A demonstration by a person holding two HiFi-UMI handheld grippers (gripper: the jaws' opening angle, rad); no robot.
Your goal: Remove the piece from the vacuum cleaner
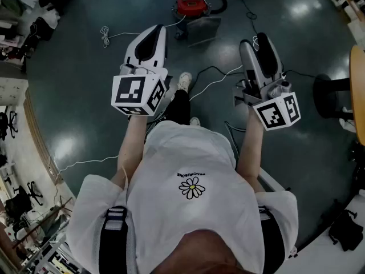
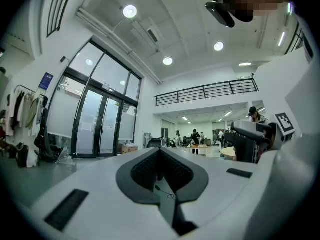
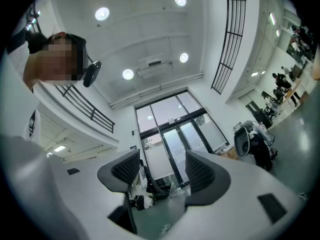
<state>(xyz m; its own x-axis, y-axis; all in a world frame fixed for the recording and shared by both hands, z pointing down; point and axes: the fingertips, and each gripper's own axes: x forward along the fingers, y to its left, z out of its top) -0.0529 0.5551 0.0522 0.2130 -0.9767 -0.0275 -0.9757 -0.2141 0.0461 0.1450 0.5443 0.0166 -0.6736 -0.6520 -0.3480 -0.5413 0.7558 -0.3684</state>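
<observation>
A red vacuum cleaner with a black hose stands on the dark floor ahead of the person. A grey flat part lies just in front of it. Both grippers are held up at chest height, well short of the cleaner. My left gripper points toward it, and in the left gripper view my left gripper has its ribbed pads pressed together with nothing between them. My right gripper is off to the right. In its own view the right gripper is wide open and empty, aimed up at glass doors and the ceiling.
White cable and black cable trail over the floor between the person's feet and the cleaner. A black stool and a wooden table edge stand at the right. Shelves and clutter line the left side.
</observation>
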